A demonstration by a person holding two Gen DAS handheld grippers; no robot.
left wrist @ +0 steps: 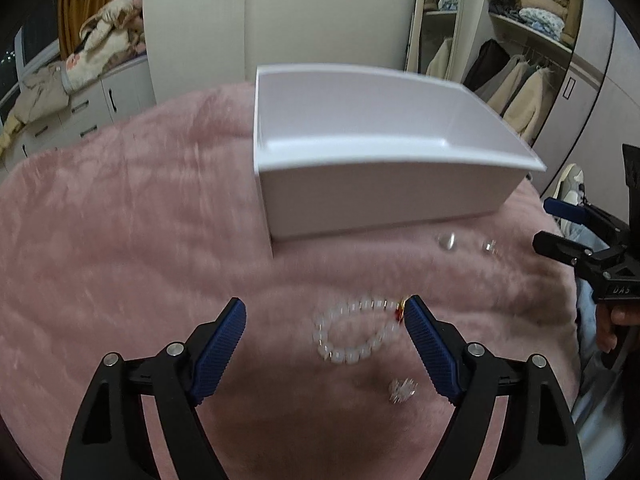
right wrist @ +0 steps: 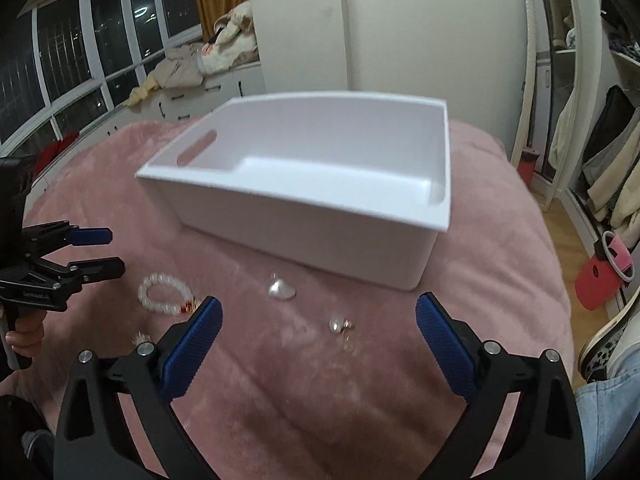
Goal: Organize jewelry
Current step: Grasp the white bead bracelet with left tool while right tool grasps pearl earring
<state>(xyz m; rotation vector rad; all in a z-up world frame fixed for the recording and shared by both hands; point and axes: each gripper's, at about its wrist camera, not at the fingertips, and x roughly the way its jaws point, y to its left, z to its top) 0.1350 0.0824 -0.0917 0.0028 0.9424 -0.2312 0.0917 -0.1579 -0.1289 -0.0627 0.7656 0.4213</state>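
A white open box (left wrist: 380, 200) (right wrist: 300, 232) stands on a pink furry blanket (left wrist: 120, 220). In front of it lie a white bead bracelet (left wrist: 344, 356) (right wrist: 154, 280) with a red and gold charm, a small crystal piece (left wrist: 402, 391), a shell-shaped pendant (right wrist: 280, 290) and a pearl earring (right wrist: 340, 325). My left gripper (left wrist: 326, 306) (right wrist: 115, 251) is open over the bracelet, its right pad close to the charm and neither pad pressing on anything. My right gripper (right wrist: 318, 303) (left wrist: 544, 222) is open too, with the earring on the blanket between its fingers.
The blanket (right wrist: 480, 280) ends at the right above a wooden floor with a red object (right wrist: 596, 284). A wardrobe with hanging clothes (left wrist: 516, 92) stands behind. Windows and a low cabinet piled with clothes (right wrist: 192, 68) are at the back left. A person's hand (right wrist: 24, 336) holds the left gripper's handle.
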